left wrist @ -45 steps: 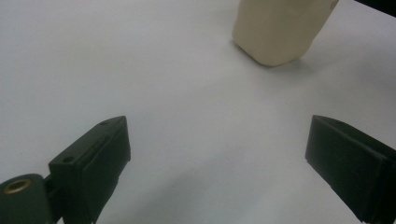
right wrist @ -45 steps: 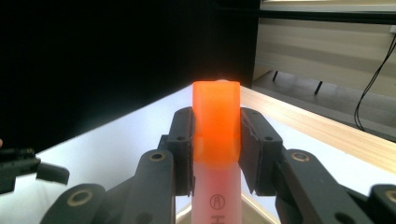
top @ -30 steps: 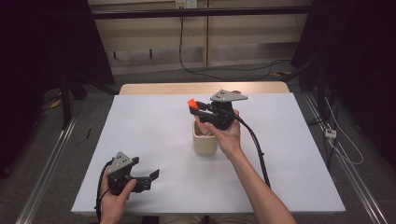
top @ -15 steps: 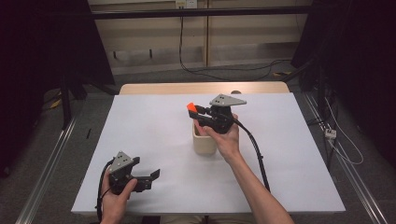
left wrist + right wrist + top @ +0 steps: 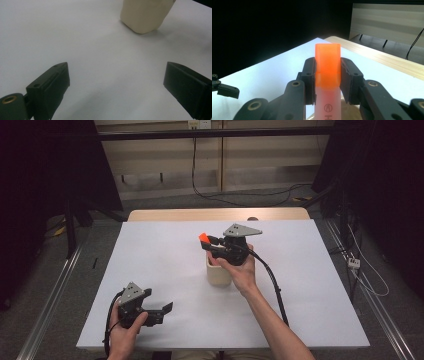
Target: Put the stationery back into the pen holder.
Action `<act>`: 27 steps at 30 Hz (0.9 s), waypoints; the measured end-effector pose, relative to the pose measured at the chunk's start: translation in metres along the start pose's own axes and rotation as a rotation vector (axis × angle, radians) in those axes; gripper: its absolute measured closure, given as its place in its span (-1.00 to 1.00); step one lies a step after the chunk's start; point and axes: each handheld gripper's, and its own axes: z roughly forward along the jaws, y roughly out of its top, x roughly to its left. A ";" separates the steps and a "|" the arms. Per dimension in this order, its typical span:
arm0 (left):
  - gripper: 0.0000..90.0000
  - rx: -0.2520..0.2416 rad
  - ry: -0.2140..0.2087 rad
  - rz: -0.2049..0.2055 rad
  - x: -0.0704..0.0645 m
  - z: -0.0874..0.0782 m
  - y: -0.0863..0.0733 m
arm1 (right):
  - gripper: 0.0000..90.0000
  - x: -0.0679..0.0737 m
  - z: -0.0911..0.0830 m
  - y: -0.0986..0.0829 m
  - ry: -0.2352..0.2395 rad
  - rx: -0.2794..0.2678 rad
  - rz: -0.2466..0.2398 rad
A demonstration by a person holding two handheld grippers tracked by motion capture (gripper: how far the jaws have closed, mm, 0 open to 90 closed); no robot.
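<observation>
My right gripper (image 5: 210, 241) is shut on a highlighter (image 5: 203, 238) with an orange cap and a pale body. It holds the highlighter just above a cream cup (image 5: 218, 275) at the table's middle. In the right gripper view the orange cap (image 5: 328, 60) sticks up between the two jaws, and the cup's rim (image 5: 350, 110) shows below them. My left gripper (image 5: 164, 313) rests open near the front left edge, holding nothing. In the left gripper view the jaws stand wide apart (image 5: 116, 75) over bare white table, with the cup (image 5: 145, 15) farther off.
The white table top (image 5: 150, 260) ends at a wooden strip (image 5: 215, 214) along the far edge. A black cable (image 5: 272, 285) trails from the right gripper across the table. Dark frame rails flank both sides.
The right gripper has dipped slightly with the highlighter over the cup. The left gripper has stayed put.
</observation>
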 end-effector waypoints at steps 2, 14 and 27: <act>-0.85 -0.002 0.001 -0.005 0.000 0.000 0.000 | 0.50 0.000 0.000 -0.001 0.000 0.007 0.008; -0.85 -0.008 0.000 -0.001 0.000 -0.002 0.000 | -0.10 -0.005 -0.013 0.003 -0.040 0.014 0.003; -0.85 -0.011 0.003 -0.008 0.001 -0.001 0.000 | -0.79 -0.017 -0.044 0.004 -0.128 0.034 -0.003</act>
